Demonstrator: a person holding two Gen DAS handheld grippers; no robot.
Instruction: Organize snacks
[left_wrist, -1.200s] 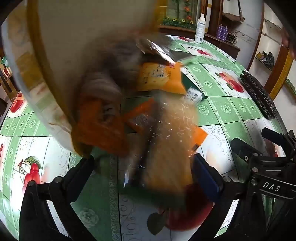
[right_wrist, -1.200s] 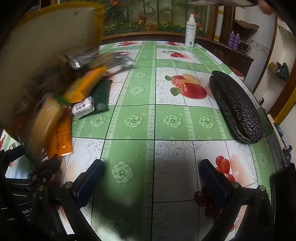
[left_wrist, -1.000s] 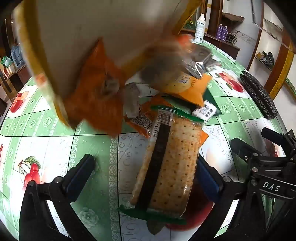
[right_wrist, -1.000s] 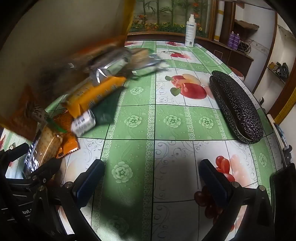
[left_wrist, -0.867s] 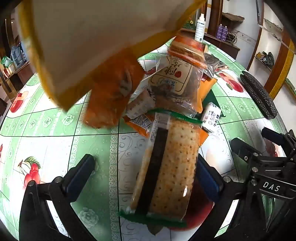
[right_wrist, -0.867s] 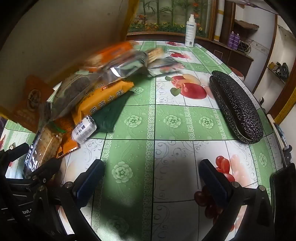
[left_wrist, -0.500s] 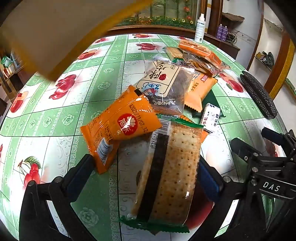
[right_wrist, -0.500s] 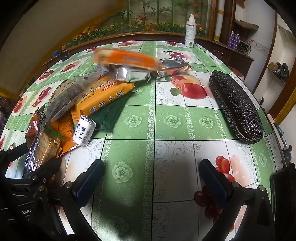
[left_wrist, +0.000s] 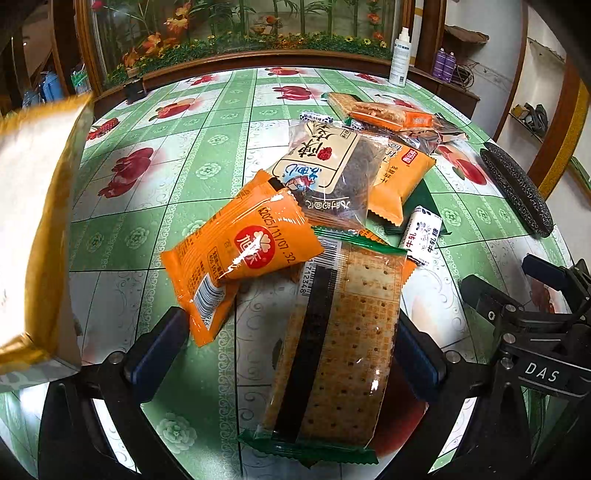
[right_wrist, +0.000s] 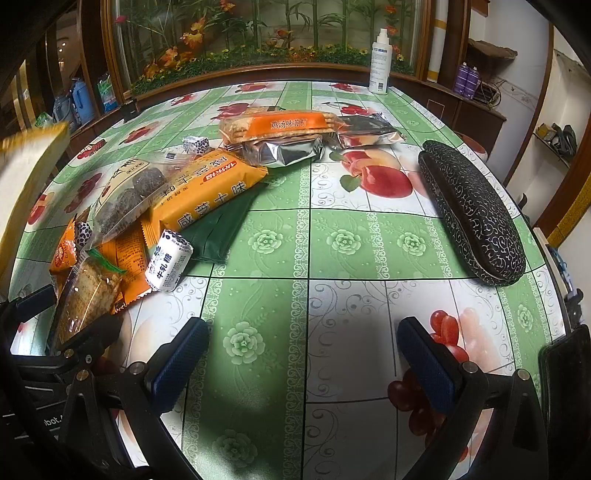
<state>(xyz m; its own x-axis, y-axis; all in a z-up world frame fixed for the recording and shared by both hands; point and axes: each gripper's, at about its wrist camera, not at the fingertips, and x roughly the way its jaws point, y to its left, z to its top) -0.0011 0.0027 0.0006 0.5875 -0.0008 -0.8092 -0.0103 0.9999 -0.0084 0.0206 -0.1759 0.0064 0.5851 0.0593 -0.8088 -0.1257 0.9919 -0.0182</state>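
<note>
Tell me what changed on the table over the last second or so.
The box that was tipped over the table has swung off to the left, and its snacks have spilled out and settled in a pile: the cracker pack, the orange packet, the milk candy. Both grippers stayed put, open and empty; the glasses case did not move.

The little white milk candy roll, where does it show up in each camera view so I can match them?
Left wrist: the milk candy roll lies right of centre, just beyond the cracker pack.
Right wrist: the roll lies left of centre, at the near edge of the pile.
Shared landmark: the black glasses case, on the right in both.
</note>
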